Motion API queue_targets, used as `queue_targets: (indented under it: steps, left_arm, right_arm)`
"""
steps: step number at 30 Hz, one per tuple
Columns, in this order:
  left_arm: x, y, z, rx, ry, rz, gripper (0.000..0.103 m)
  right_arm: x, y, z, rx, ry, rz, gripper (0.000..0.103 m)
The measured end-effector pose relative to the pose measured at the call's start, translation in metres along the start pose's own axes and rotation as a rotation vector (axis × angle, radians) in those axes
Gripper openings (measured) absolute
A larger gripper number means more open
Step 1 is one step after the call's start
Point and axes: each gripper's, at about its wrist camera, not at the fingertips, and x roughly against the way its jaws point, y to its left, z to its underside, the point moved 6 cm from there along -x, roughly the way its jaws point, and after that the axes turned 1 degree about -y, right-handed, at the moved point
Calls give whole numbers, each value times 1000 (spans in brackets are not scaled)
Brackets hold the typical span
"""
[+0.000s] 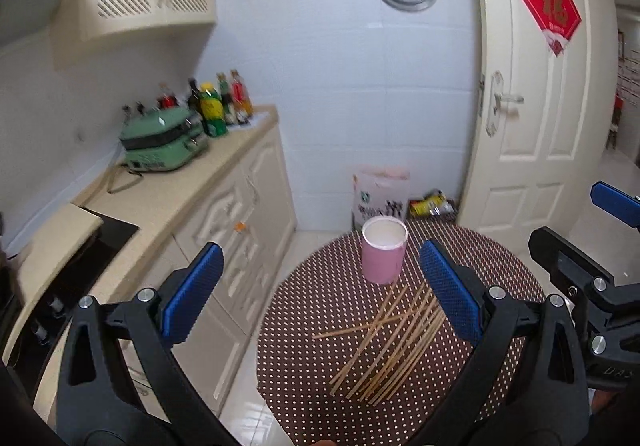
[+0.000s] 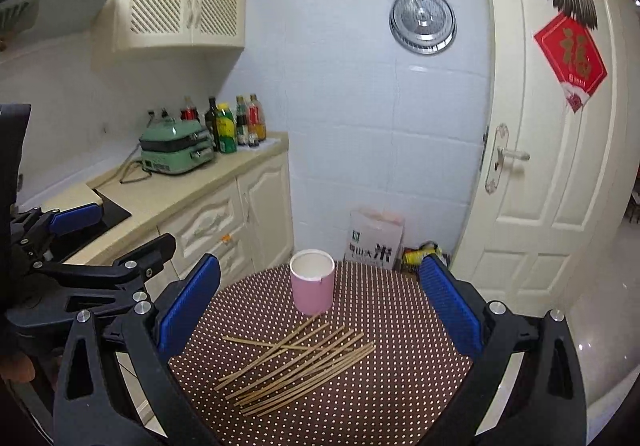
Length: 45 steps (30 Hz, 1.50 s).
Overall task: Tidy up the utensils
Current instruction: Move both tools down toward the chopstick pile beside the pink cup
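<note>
At lower centre of both views, thin wooden chopsticks (image 2: 298, 366) lie scattered and crossing on a round table (image 2: 400, 326) (brown cloth, white dots), just before a smooth pink cup (image 2: 312, 288), seemingly empty. The left gripper (image 1: 320, 286) and right gripper (image 2: 320, 302), with ribbed blue pads, gape wide, holding nothing.

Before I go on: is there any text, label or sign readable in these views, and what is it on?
"福" in gold, on the red door hanging.
"米", large and dark, on the white sack on the floor; its other characters are too blurred to read.
Bottle labels on the counter: too small to read.
Yellow packet beside the sack: print unreadable.
</note>
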Motion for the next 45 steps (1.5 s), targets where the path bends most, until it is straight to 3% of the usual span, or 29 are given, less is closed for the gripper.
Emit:
queue_targets:
  steps: [7,13,15,17,21,25,31,35,42,45]
  left_arm:
    - [-73,-3,34,-39,205,148,97]
    - [-122,-3,72,-77,353,254,97]
    - [-138,-5,84,-83,395,291,96]
    - [-151,-7,93,-93,434,321,96]
    - [-176,-17,108,-132,478,363,96]
    - [-201,-26,119,-136,546,395,81]
    - [-232,-51,125,-161,601,442,72]
    - [-252,-69,131,-171,641,444,64]
    - [-281,-89,142,-214,705,429,41]
    - [-292,-95,146,-229,727,415,35]
  right_arm:
    - [-51,1,33,-10,192,105,96]
    - [-91,-7,77,-113,406,137,96]
    - [-98,-12,90,-156,458,142,93]
    - [-103,-14,101,-184,511,145,80]
    - [-123,-21,123,-281,607,122,70]
    - [-137,-27,136,-347,670,100,64]
    - [-160,-35,147,-396,718,66,57]
    - [-174,-48,153,-435,740,56,53]
    - [-194,-76,171,-495,791,75,49]
    - [-202,-85,179,-518,818,70,42]
